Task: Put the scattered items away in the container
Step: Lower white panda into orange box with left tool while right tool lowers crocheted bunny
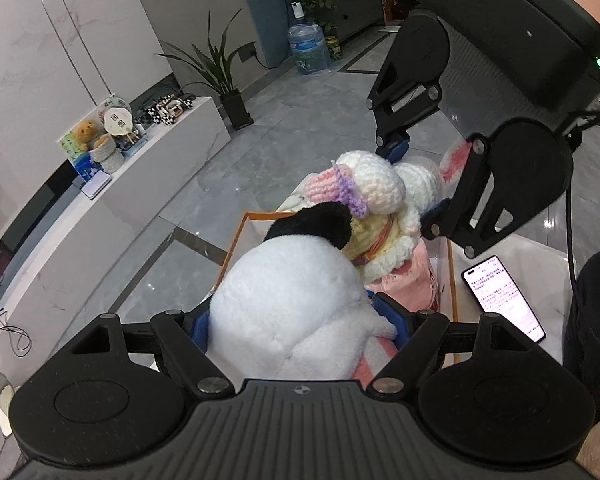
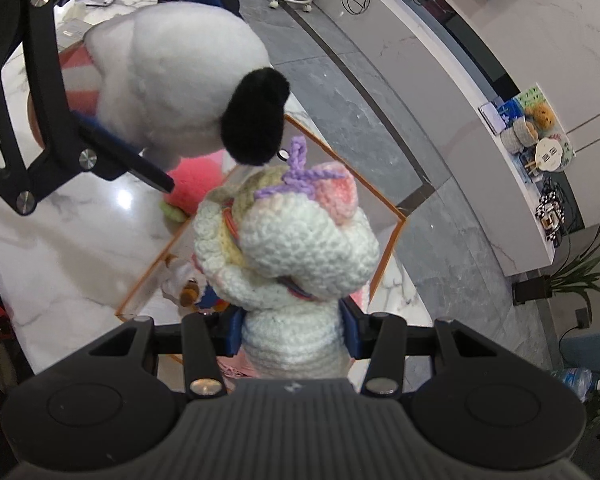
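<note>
The left gripper [image 1: 300,316] clamps its wide-set jaws around a white plush dog [image 1: 288,304] with a black ear. The right gripper [image 2: 294,330] grips a crocheted white doll [image 2: 296,248] between half-closed jaws. Both toys hang over the orange-rimmed clear box [image 1: 236,240] on the marble table [image 2: 60,240].

The right gripper [image 2: 296,332] is clamping a crocheted doll [image 2: 288,248] between its blue pads, holding it over an orange-rimmed clear box [image 2: 396,216] on the marble table [image 2: 72,256]. At upper left, the left gripper [image 2: 140,152] is gripping a white plush dog [image 2: 180,80], its black ear hanging just above the doll. A pink toy [image 2: 192,184] is lying beside the box.
</note>
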`<state>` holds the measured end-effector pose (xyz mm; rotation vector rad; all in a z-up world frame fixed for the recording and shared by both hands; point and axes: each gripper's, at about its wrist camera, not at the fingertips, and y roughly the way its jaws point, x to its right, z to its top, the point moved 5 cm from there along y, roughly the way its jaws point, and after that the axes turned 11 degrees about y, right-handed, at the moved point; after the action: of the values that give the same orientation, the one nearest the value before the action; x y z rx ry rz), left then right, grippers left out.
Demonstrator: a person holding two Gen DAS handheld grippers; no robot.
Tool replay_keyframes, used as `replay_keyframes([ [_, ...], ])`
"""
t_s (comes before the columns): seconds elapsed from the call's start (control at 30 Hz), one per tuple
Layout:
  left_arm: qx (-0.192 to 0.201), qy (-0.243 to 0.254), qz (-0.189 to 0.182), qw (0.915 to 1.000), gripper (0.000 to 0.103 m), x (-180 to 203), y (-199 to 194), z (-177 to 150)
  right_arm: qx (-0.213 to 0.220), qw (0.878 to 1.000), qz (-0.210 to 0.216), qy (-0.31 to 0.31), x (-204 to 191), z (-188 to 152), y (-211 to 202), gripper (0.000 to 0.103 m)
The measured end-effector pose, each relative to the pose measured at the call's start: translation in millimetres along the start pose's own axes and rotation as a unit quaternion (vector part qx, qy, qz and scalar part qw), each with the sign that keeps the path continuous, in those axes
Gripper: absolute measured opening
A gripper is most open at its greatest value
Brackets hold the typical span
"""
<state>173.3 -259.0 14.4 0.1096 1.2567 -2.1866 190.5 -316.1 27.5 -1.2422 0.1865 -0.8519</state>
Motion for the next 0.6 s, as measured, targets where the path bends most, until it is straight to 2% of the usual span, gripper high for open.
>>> replay_keyframes([
  [0.33, -0.02, -0.015, -0.03, 0.9993, 0.092, -12, 59, -3, -0.02, 0.999, 0.028, 0.017, 21, -1, 60, 0.05],
  [0.6, -0.036, -0.048, -0.051, 0.9969, 0.092, -34, 106, -12, -0.038, 0.998, 0.05, 0.032, 38, -2, 115, 0.05],
])
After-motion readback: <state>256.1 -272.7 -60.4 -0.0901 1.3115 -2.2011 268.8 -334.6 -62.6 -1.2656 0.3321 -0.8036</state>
